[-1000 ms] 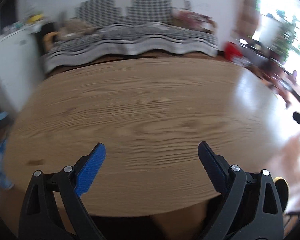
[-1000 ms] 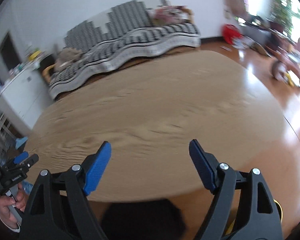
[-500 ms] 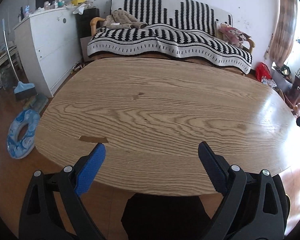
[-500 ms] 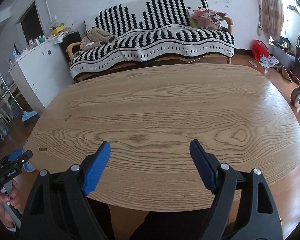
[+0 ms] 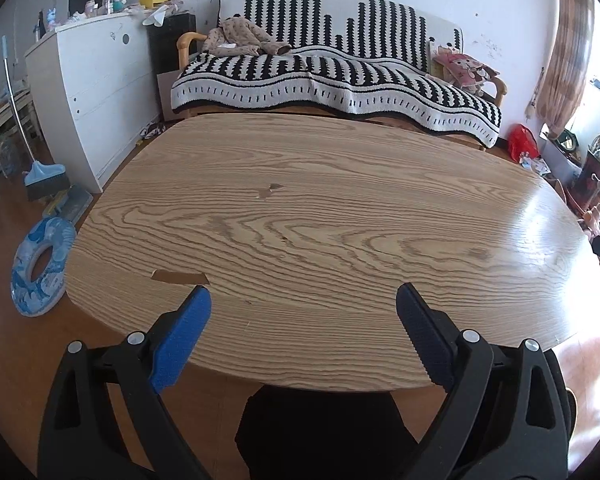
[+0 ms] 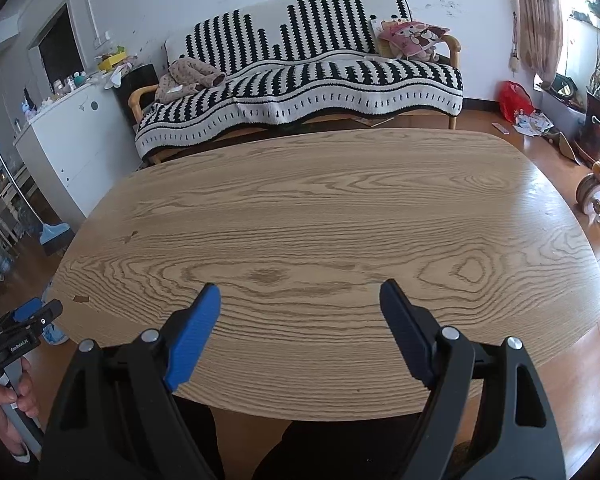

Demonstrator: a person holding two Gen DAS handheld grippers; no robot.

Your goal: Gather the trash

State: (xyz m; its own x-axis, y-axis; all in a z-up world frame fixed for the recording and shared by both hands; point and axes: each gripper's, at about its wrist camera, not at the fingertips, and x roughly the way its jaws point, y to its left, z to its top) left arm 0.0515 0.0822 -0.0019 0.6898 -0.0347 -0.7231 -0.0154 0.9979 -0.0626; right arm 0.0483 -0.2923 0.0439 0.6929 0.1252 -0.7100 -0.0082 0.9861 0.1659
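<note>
My left gripper [image 5: 302,312] has its fingers [image 5: 180,340] spread wide apart with nothing between them, and so does my right gripper [image 6: 300,308]. Both hang over the near edge of the big wooden table [image 5: 340,216].

My left camera shows a blue swim ring [image 5: 40,264] on the floor left of the table, and a blue broom [image 5: 44,180] behind it. It also shows a chipped patch [image 5: 180,277] in the tabletop, just beyond my left blue finger. My right camera sees that patch only as a tiny mark [image 6: 81,299] near the table's left edge. But it shows things the left camera cannot: my left hand [image 6: 4,404] holding the other gripper's handle, left of the table, and a small tricycle [image 6: 598,184] on the floor right of the table.

Behind the table stands a sofa [image 5: 332,72] under a black and white blanket, with a pink cushion [image 6: 412,36] on it. A white cabinet [image 5: 88,92] stands left of the sofa. A red bag [image 6: 514,100] sits on the floor right of the sofa, with scraps of paper [image 6: 534,122] just beside it. That may be trash; it lies beyond the table's far right corner, well apart from my fingers. I see no trash on the table itself.
</note>
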